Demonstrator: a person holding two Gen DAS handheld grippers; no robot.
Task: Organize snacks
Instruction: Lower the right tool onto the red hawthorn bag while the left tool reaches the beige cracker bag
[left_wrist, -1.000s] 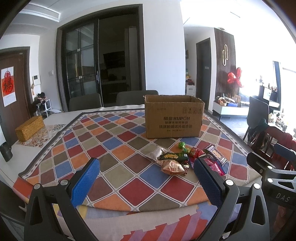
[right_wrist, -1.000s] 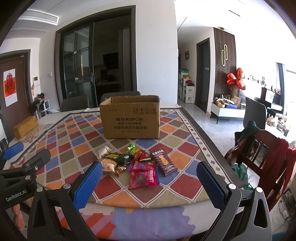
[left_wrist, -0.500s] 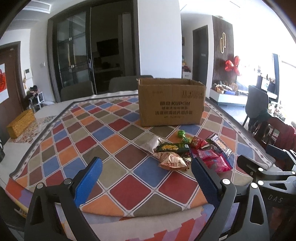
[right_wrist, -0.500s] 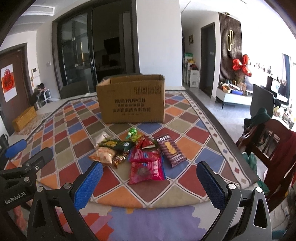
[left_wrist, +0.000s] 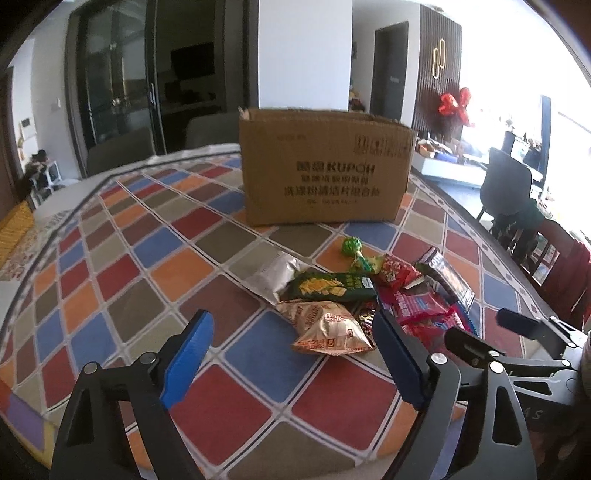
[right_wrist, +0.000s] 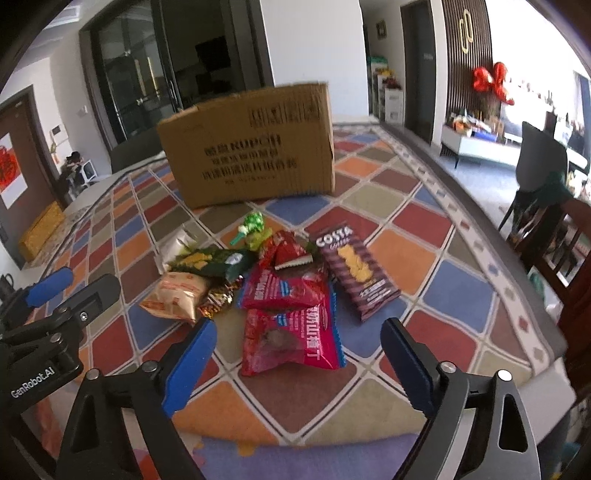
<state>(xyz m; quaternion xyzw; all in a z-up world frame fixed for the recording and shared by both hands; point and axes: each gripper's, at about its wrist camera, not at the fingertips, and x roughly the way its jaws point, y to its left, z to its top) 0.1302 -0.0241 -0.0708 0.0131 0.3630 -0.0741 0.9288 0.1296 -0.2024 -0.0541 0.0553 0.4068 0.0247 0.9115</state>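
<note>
Left gripper: I see it wide open, empty; tan crinkled snack bag just beyond.
Right gripper: gaping, empty; glossy red snack packet between my fingers.

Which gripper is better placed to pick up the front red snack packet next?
Right. The right gripper is open, with the red packet directly between its jaws. The left gripper lines up on the tan packet instead.

Cardboard box interior hidden
</note>
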